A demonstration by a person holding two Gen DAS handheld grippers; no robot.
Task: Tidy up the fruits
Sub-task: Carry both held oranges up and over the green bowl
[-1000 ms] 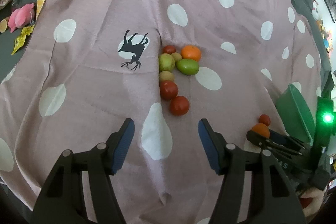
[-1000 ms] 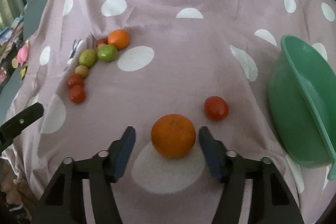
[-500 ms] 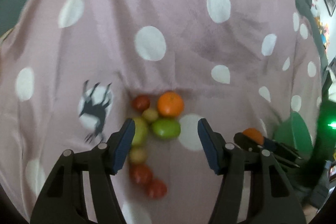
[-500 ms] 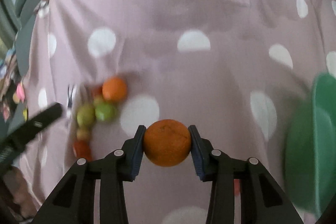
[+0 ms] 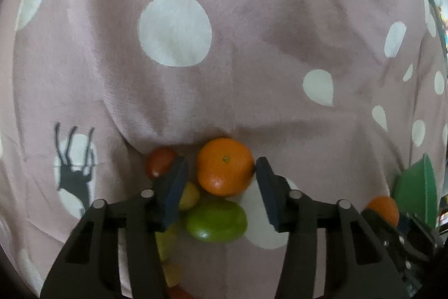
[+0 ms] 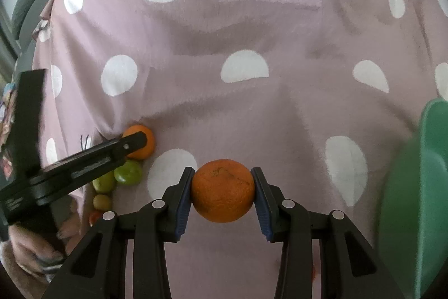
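Observation:
A cluster of fruit lies on the pink polka-dot cloth. My left gripper (image 5: 219, 182) is open with its jaws on either side of an orange (image 5: 224, 166); the right jaw touches or nearly touches it. Behind the jaws lie a green fruit (image 5: 215, 221), a small yellow one (image 5: 189, 195) and a red tomato (image 5: 159, 162). My right gripper (image 6: 222, 194) is shut on a second orange (image 6: 223, 191) and holds it above the cloth. The left gripper also shows in the right wrist view (image 6: 84, 159), over the cluster.
A green bowl (image 6: 414, 187) stands at the right edge; it also shows in the left wrist view (image 5: 417, 187). The pink cloth (image 5: 224, 46) is wrinkled. More fruits (image 6: 105, 182) lie in a line below the cluster. A hand (image 6: 30, 251) holds the left gripper.
My left gripper moved forward and down until its jaws flank the cluster's orange. My right gripper closed on the other orange and lifted it off the cloth.

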